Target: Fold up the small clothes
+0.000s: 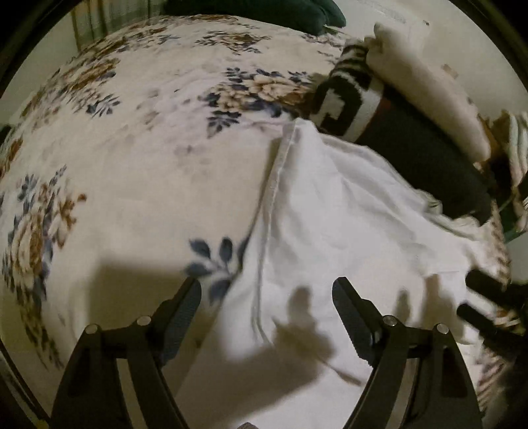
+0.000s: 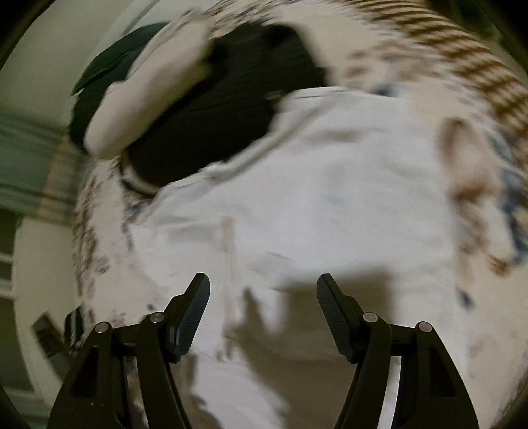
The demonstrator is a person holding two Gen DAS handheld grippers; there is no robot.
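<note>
Garment, white (image 1: 333,211): laid flat on a floral bedcover (image 1: 132,158), seen in both wrist views. In the left wrist view a stitched hem (image 1: 274,184) is seen running down its left edge, beside a blue leaf print on the bedcover. Creases are seen across the cloth; its far corner is touched by a dark garment (image 1: 419,161).

Left gripper (image 1: 265,297): held above the near part of the white garment, jaws spread wide, nothing between them. One finger (image 1: 184,310) is seen over the bedcover, the other over the cloth. A shadow of the gripper is cast on the cloth below.

Right gripper (image 2: 262,293): held above the same white garment (image 2: 330,198), jaws set well apart, nothing gripped. Its fingertips are also seen at the right edge of the left wrist view (image 1: 475,297), over the garment's edge. The right wrist view is blurred.

Other clothes, beyond the white garment: dark garment with a black-and-white patterned band (image 1: 343,95); a pale folded piece (image 1: 425,82) lying against it; a dark green item (image 1: 250,13) at the far edge of the bed.
</note>
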